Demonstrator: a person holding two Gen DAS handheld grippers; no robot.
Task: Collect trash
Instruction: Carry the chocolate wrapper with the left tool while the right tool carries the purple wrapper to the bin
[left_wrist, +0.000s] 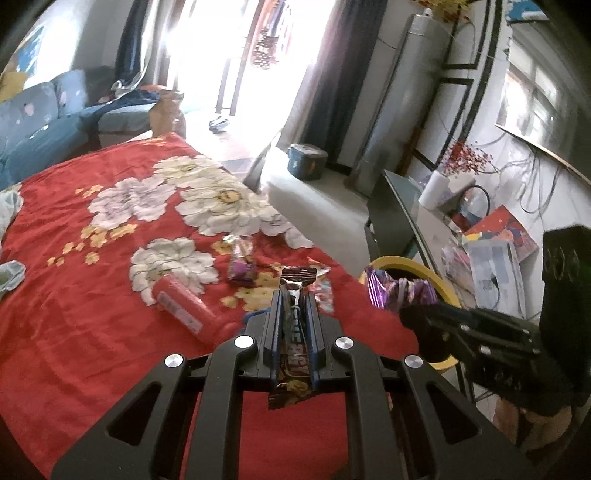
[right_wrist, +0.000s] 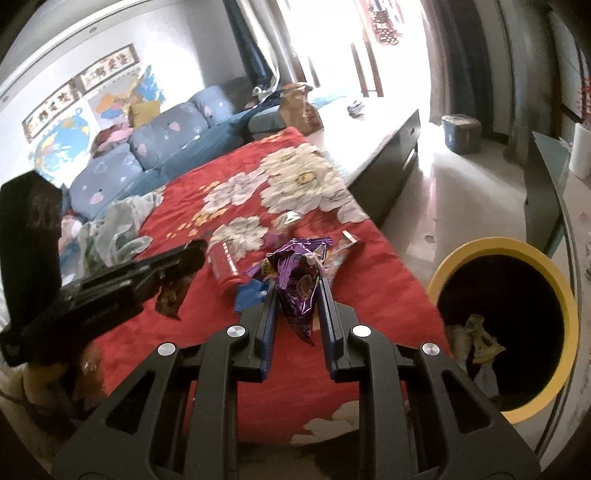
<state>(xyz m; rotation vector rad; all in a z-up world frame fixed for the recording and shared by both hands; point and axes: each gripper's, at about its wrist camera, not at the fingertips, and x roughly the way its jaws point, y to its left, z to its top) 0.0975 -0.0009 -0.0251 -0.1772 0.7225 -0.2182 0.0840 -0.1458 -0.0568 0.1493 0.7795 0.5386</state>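
Observation:
My left gripper (left_wrist: 294, 295) is shut on a brown chocolate-bar wrapper (left_wrist: 293, 325), held lengthwise between the fingers above the red floral tablecloth (left_wrist: 92, 295). My right gripper (right_wrist: 298, 284) is shut on a crumpled purple foil wrapper (right_wrist: 299, 291). The left wrist view shows that purple wrapper (left_wrist: 399, 291) in front of the yellow-rimmed bin (left_wrist: 399, 260). In the right wrist view the bin (right_wrist: 506, 245) stands on the floor to the right of the table, with trash (right_wrist: 480, 339) inside. The left gripper (right_wrist: 184, 258) shows at the left there, the brown wrapper (right_wrist: 170, 299) hanging from it.
On the cloth lie a red tube (left_wrist: 184, 310), a second purple wrapper (left_wrist: 242, 269), a colourful wrapper (left_wrist: 325, 291) and a blue scrap (right_wrist: 251, 295). A blue sofa (right_wrist: 166, 147) stands behind, a dark cabinet (right_wrist: 399, 173) beyond the table, a glass table (left_wrist: 402, 206) right.

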